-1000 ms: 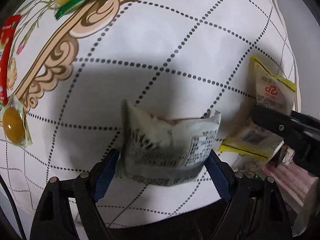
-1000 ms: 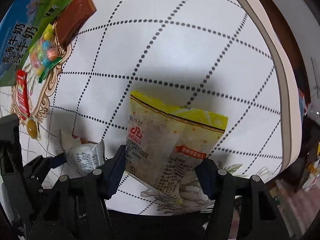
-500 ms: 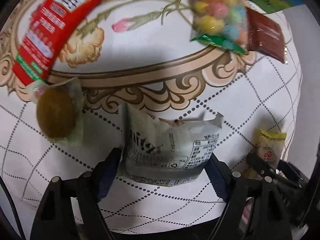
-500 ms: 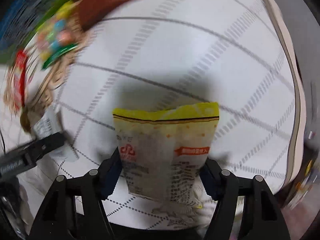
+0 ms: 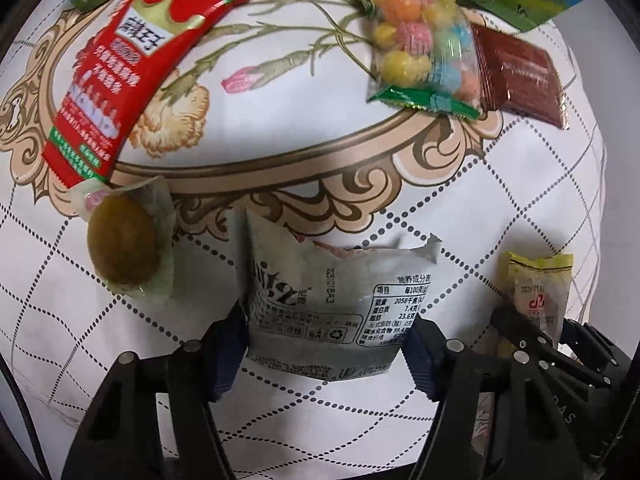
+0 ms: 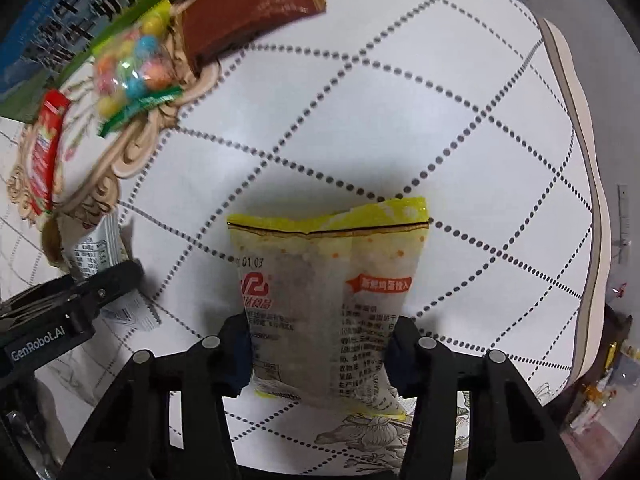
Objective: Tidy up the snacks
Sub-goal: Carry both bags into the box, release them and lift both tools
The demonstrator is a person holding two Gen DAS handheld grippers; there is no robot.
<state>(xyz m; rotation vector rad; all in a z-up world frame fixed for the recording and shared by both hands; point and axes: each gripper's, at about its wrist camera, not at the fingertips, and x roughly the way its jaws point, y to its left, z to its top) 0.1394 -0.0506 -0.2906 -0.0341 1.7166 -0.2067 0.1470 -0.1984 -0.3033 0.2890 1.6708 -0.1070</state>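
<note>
Two views: I have one wrist camera on each claw, both aimed down at the table.
Surface: white tablecloth [image 5: 360,184] with dotted grey diamond lines and a beige scrolled oval border with printed flowers; its edge curves along the right of my right view.
Room: only a dark cluttered strip past that edge (too blurred for me to name anything).
Left claw [image 5: 326,350]: jaws closing, blue pads pressed on both sides of the grey-white crinkled snack packet [image 5: 332,308], which stands upright between them.
Right claw [image 6: 318,354]: jaws closing too, pads against the sides of the yellow-topped translucent snack bag [image 6: 324,300], upright between the fingers.
Beside the left claw: round brown pastry in a clear wrapper [image 5: 124,248], just left of the packet, apart from it.
Further out: long red sachet [image 5: 128,76], clear bag of coloured candy balls [image 5: 424,52] and dark brown flat packet [image 5: 520,76] lie on the oval border.
Only in left view: the red sachet's crown print.
Only in right view: blue-and-green milk carton [image 6: 60,20] lettering, and the table's far edge.
</note>
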